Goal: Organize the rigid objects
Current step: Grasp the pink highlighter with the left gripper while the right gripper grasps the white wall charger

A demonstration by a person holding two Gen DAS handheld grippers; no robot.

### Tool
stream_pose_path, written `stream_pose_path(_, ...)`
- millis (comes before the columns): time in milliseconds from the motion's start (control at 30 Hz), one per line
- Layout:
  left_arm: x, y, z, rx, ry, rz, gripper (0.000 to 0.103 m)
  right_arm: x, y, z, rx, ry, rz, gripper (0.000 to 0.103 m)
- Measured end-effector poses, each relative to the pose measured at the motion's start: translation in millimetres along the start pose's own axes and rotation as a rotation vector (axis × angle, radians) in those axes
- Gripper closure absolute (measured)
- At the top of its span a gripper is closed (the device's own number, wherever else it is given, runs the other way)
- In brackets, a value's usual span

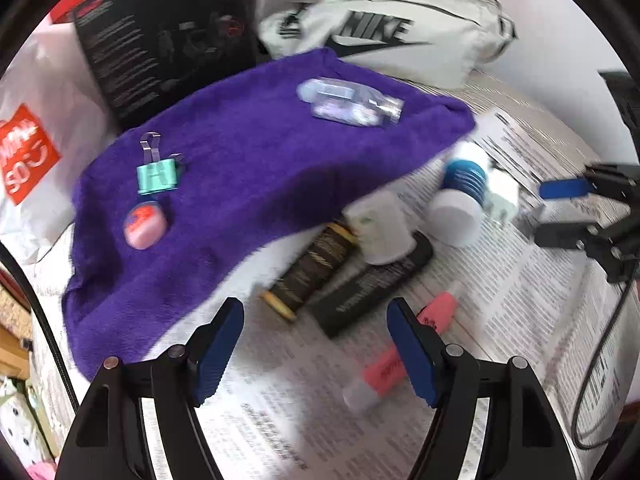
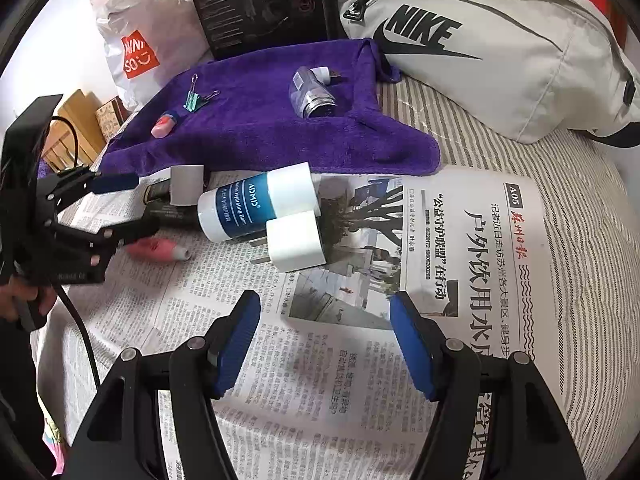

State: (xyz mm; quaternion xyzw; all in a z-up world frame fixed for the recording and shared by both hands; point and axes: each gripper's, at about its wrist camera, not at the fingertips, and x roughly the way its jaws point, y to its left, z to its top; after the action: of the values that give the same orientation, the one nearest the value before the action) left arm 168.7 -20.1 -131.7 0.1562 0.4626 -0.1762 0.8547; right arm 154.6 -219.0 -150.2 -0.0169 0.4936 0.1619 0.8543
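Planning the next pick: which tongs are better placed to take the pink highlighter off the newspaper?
Left. The left tongs are open, hovering right over the pink highlighter, which lies beside their right finger. The right tongs are open over bare newspaper, farther away.

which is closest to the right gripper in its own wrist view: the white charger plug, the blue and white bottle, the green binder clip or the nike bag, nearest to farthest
1. White charger plug, on the newspaper just ahead of the right gripper.
2. Blue and white bottle, lying right behind the plug, touching it.
3. Green binder clip, far left on the purple towel.
4. Nike bag, at the back right.
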Motion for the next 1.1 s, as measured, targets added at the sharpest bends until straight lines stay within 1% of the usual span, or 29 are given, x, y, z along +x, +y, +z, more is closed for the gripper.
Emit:
stream_pose_path(67, 1, -8, -2, 0.028, 0.011, 0.009, 0.031, 0, 0, -1, 0.0, 0.003, -0.001, 0.036)
stream_pose_path(100, -1, -11, -4, 0.034, 0.002, 0.016, 0.031, -1, -1, -2, -0.001, 0.001, 0.0, 0.036)
stream_pose_path(200, -12, -11, -9, 0.0, -0.019, 0.021, 0.031, -4, -2, -4, 0.001, 0.001, -0.002, 0.036)
stream_pose_path(267, -21, -9, -13, -0.031, -0.038, -0.006, 0.031, -5, -4, -6, 0.003, 0.002, -0.002, 0.036)
stream_pose_path(333, -30, -8, -16, -0.047, -0.053, -0.049, 0.031, -6, -4, -7, 0.006, 0.002, -0.004, 0.036)
stream_pose_path(367, -32, -10, -17, -0.044, -0.051, -0.071, 0.031, -5, -5, -7, 0.009, 0.001, -0.003, 0.036)
stream_pose_path(467, -31, -23, -21, -0.002, -0.046, -0.074, 0.031, -4, -4, -9, 0.015, 0.003, 0.004, 0.036)
stream_pose_path(533, -24, -33, -23, 0.034, -0.016, -0.068, 0.043, -4, -2, -11, 0.013, 0.005, 0.006, 0.036)
stream_pose_path(567, -19, -36, -24, 0.041, 0.001, -0.067, 0.052, -4, -1, -11, 0.011, 0.007, 0.008, 0.036)
stream_pose_path(600, -15, -38, -25, 0.044, 0.015, -0.076, 0.054, -4, 0, -12, 0.008, 0.009, 0.008, 0.036)
stream_pose_path(667, -15, -38, -24, 0.03, -0.003, -0.096, 0.056, -3, 0, -13, 0.003, 0.008, 0.007, 0.036)
stream_pose_path(733, -14, -39, -23, 0.037, -0.007, -0.097, 0.058, -2, -1, -13, 0.005, 0.007, 0.007, 0.036)
stream_pose_path(833, -16, -44, -22, 0.057, -0.007, -0.107, 0.072, -1, -2, -11, 0.005, 0.0, 0.004, 0.036)
stream_pose_path(867, -16, -47, -21, 0.06, -0.006, -0.111, 0.082, -1, -2, -11, 0.003, -0.003, 0.002, 0.036)
stream_pose_path(900, -17, -50, -20, 0.06, -0.006, -0.102, 0.085, 0, -3, -9, 0.001, -0.007, 0.0, 0.036)
stream_pose_path(1000, -19, -55, -20, 0.057, -0.004, -0.066, 0.086, 4, -2, -1, -0.004, -0.021, 0.005, 0.036)
stream_pose_path(1100, -22, -51, -23, 0.017, 0.001, -0.064, 0.086, 11, 2, 8, -0.018, -0.028, 0.008, 0.036)
